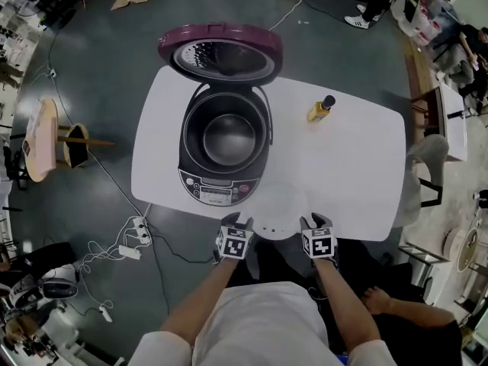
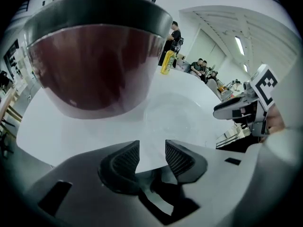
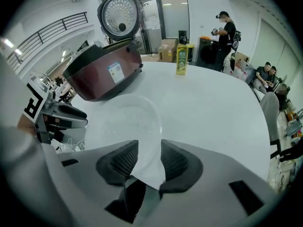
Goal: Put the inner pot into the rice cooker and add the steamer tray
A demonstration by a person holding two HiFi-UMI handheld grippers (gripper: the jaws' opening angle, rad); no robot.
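The maroon rice cooker [image 1: 197,145] stands on the white table with its lid [image 1: 221,52] up, and the dark inner pot [image 1: 227,137] sits inside it. A translucent white steamer tray [image 1: 280,208] lies near the table's front edge, in front of the cooker. My left gripper [image 1: 236,219] is at the tray's left near rim and my right gripper [image 1: 315,219] at its right near rim. Both are open. In the left gripper view the jaws [image 2: 152,156] stand apart before the tray [image 2: 175,117]; in the right gripper view the gripper [image 3: 143,159] straddles the tray's [image 3: 130,119] edge without pressing it.
A yellow bottle [image 1: 321,108] with a black cap stands at the back right of the table [image 1: 358,174]. Cables and a power strip [image 1: 133,239] lie on the floor at the left. A wooden stool [image 1: 46,139] stands further left; people sit in the background.
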